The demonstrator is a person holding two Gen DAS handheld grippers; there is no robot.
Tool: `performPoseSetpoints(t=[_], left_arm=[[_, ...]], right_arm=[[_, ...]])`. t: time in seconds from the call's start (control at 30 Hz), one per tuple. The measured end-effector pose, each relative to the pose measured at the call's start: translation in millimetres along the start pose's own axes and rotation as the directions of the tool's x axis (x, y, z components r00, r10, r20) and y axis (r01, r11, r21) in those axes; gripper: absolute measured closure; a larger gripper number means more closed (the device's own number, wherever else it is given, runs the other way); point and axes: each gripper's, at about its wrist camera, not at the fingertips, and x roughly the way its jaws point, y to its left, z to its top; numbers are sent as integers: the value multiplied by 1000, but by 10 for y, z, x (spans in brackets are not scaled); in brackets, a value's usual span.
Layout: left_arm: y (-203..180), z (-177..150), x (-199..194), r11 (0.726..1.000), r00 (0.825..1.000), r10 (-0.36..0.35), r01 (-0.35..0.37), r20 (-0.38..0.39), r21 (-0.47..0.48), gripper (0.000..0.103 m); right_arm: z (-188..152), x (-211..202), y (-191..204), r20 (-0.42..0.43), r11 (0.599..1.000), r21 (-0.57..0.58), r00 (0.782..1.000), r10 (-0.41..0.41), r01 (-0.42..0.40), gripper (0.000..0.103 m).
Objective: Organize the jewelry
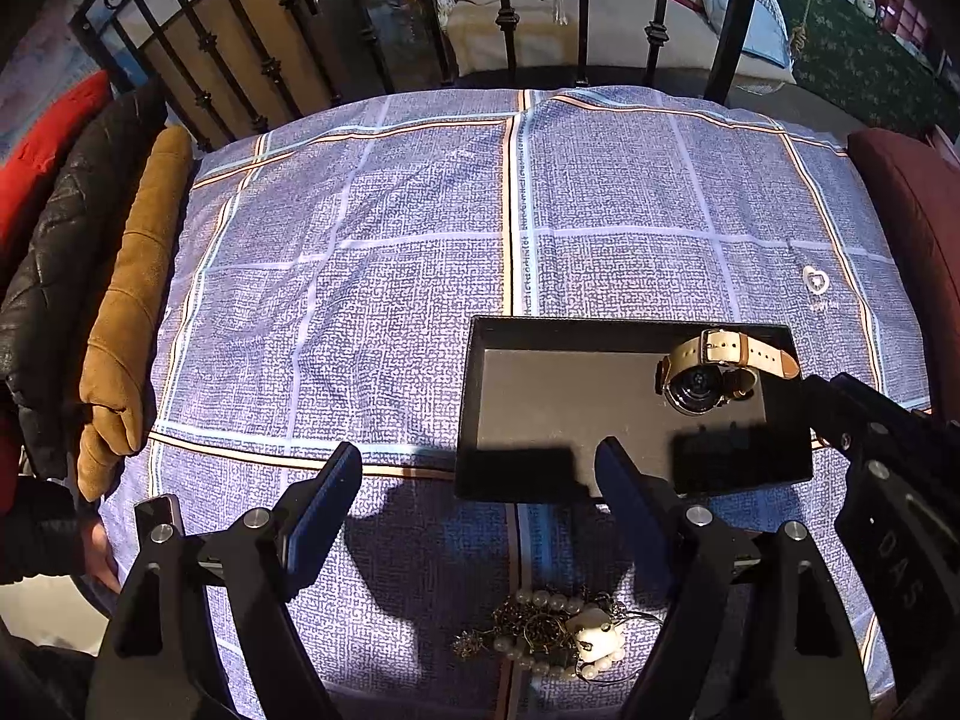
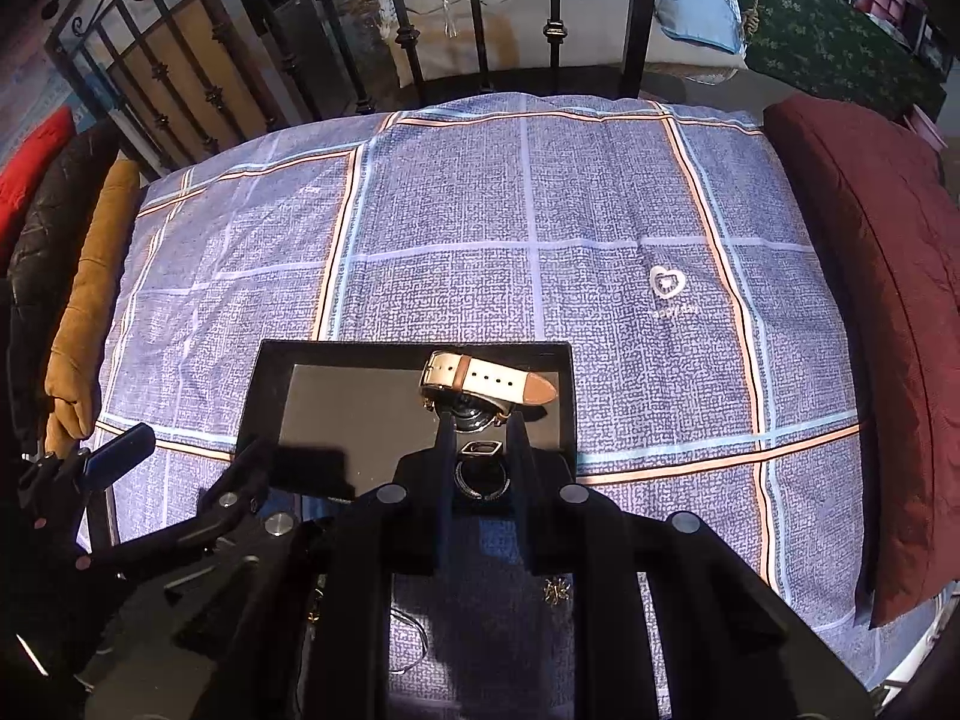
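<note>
The left tool (image 1: 480, 480) is released, jaws wide apart, above the bed (image 1: 372, 276). The right tool (image 2: 483, 420) grasps a ring (image 2: 483, 471) over the near edge of the black tray (image 2: 270, 372). A watch (image 2: 486, 387) lies in the tray's far right corner. A tangle of pearl jewelry (image 1: 552, 630) rests on the bed, near the tray's near edge.

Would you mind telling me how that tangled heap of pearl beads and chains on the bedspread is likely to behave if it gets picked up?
The pearl-and-chain heap looks limp, so it would probably sag and dangle. Its strands seem knotted together, so several pieces may lift at once. The round beads could slip from flat pads, and the soft bedspread beneath may give under pressure.
</note>
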Motion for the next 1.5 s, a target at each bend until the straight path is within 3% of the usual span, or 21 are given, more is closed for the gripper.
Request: performPoseSetpoints(t=[0.33,0.57,0.73,0.9,1.27,1.5], left_arm=[[11,39,-16,1000,1000,-3,3,11,-6,25],[29,82,-30,1000,1000,-4,4,15,-18,25],[62,93,-21,999,1000,-5,5,12,-32,25],[111,106,-5,999,1000,-4,5,7,-46,25],[185,19,-42,999,1000,-5,6,3,-51,22],[351,-313,-30,998,999,-10,7,-43,-55,21]], right_arm=[[73,76,14,-30,1000,6,999,30,-30,85],[82,74,63,-20,1000,-21,1000,8,-9,83],[104,75,28,-15,1000,-20,1000,-7,6,70],[117,47,-72,2,1000,8,1000,-10,10,41],[-49,-163,-255,15,1000,24,1000,0,0,33],[-391,-175,-426,-39,999,41,999,0,2,32]])
